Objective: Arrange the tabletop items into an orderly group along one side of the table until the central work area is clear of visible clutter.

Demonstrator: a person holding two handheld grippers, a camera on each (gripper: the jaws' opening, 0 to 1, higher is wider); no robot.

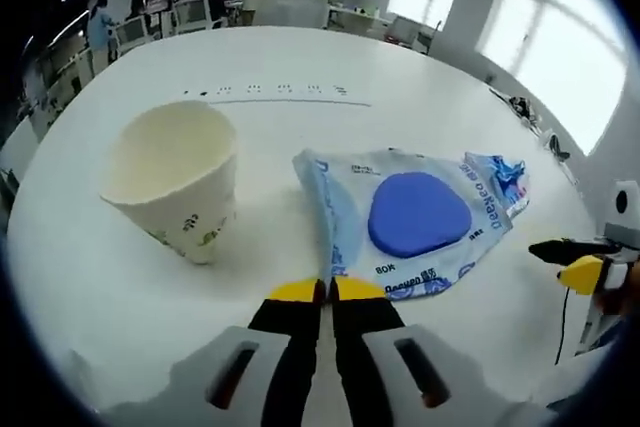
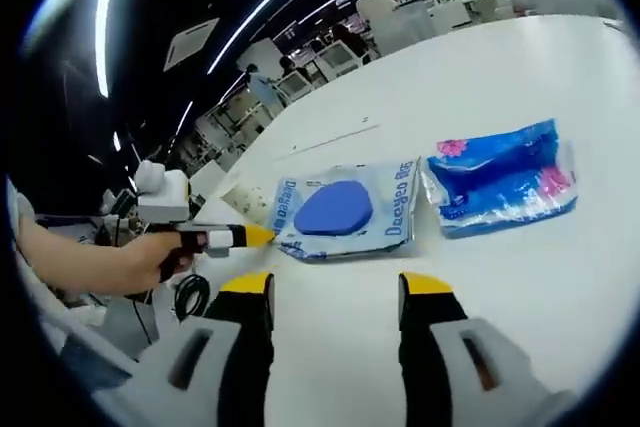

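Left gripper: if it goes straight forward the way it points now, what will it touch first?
Most likely the near edge of the wet-wipes pack; the shut left gripper already sits at that edge. The paper cup stands off to the side.

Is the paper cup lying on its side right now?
No, the paper cup stands mouth-up on the white table, tilted in the fisheye view, just left of the wet-wipe pack.

black tool jaws, yellow tips, grey housings
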